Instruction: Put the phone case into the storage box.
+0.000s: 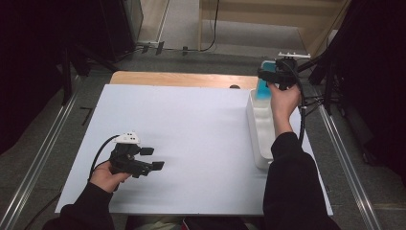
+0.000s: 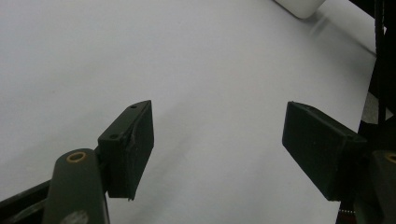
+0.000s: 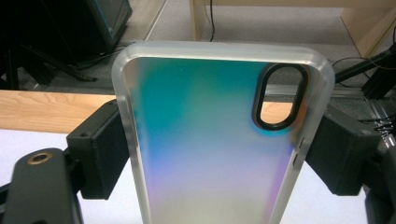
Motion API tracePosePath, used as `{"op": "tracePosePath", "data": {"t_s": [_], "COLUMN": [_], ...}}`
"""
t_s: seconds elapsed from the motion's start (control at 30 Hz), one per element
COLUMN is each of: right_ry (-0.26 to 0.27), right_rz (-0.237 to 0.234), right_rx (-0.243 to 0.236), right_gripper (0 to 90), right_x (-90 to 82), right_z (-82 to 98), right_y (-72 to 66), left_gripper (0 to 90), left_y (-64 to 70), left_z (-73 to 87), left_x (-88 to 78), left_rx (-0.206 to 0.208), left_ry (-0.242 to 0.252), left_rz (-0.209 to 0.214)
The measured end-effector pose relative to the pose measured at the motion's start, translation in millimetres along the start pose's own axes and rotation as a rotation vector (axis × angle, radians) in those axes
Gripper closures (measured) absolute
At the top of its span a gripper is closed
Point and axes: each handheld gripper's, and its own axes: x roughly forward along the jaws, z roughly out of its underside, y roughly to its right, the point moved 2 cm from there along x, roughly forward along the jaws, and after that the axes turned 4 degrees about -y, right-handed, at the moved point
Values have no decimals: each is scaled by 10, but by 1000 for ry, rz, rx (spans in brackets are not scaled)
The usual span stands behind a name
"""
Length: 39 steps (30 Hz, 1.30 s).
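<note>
Gripping a phone case (image 3: 215, 135) by its side edges, the right gripper (image 1: 274, 75) holds it upright above the far end of the white bin (image 1: 261, 125). Lifting out looks done; setting it on the mat (image 1: 191, 139) remains. The left gripper (image 1: 152, 158) waits, jaws spread, empty.

In the right gripper view the phone case (image 3: 210, 140) runs off the bottom edge of the frame, so its lower end cannot be seen. In the high view, at upper right, the right hand (image 1: 282, 100) and the right gripper (image 1: 273, 76) cover much of the case, and what shows is too small to tell any detail. The white bin (image 1: 258, 124) at right is partly hidden by the forearm. In the left gripper view only a corner of the bin shows, cut off by the top edge.
</note>
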Motion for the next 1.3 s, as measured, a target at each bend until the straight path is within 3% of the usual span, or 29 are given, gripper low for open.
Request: {"op": "tracePosePath", "data": {"t_s": [0.8,0.97,1.13,1.3], "right_ry": [-52,-59,-63,-68], "right_rz": [-1,-1,0,4], "right_rx": [16,10,13,11], "right_gripper": [147,147,147,147], "right_x": [191,213,226,238], "right_z": [262,303,335,365], "right_y": [20,19,17,28], "left_gripper": [249,249,247,126], "left_y": [0,4,18,29], "left_z": [4,11,19,20], "left_x": [2,-4,2,10], "left_rx": [5,25,36,43], "left_ry": [-3,-11,-8,-21], "left_rz": [-6,-32,-32,-25]}}
